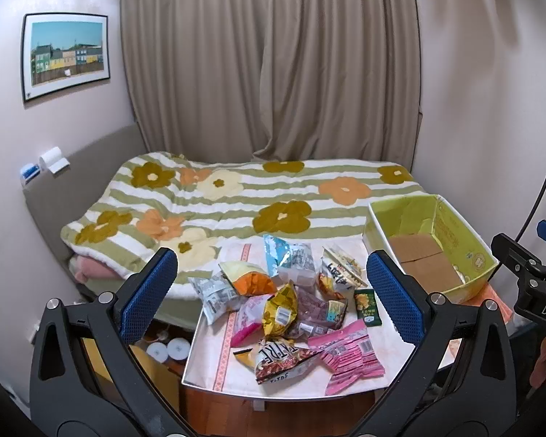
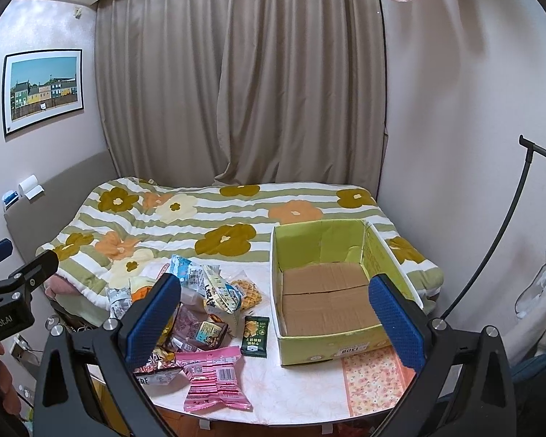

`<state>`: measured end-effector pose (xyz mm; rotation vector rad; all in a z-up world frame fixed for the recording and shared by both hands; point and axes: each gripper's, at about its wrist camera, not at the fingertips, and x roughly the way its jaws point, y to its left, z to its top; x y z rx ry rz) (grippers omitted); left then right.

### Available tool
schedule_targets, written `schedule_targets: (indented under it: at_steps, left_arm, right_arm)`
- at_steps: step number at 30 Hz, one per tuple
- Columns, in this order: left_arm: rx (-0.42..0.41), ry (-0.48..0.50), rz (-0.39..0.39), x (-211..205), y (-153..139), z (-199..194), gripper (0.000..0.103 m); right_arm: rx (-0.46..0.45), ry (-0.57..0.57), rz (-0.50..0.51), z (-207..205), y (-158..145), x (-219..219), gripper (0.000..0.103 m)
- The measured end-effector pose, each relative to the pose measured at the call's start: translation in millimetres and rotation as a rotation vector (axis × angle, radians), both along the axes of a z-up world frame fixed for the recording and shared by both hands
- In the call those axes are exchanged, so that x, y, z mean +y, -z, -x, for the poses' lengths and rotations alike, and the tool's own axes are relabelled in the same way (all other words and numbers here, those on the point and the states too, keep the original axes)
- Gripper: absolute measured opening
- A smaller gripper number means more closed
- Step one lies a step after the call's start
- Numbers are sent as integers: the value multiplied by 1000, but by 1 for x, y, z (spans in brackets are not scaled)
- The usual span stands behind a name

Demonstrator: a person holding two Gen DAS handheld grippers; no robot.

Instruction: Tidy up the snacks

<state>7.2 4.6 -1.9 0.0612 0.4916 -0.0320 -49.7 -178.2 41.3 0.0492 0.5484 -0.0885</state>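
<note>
Both grippers up over the table [image 2: 291, 382], jaws spread wide, nothing in em. Left gripper [image 1: 273, 291]: snack pile [image 1: 287, 306] sits right btwn its jaws. Right gripper [image 2: 276, 313]: green box [image 2: 331, 342] btwn jaws, snacks by the left one.

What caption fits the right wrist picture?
Open right gripper hovers over snack packets and an empty green box.

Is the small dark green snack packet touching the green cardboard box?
Apart. The right wrist view shows a strip of bare white tabletop between the dark green snack packet and the near left corner of the green cardboard box.
</note>
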Motion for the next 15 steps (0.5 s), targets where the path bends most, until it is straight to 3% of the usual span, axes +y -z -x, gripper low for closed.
schedule_targets:
  at_steps: [15]
  left_arm:
    - [5, 3, 0, -2, -1, -2, 103]
  right_arm:
    - [2, 1, -4, -1, -1, -1, 103]
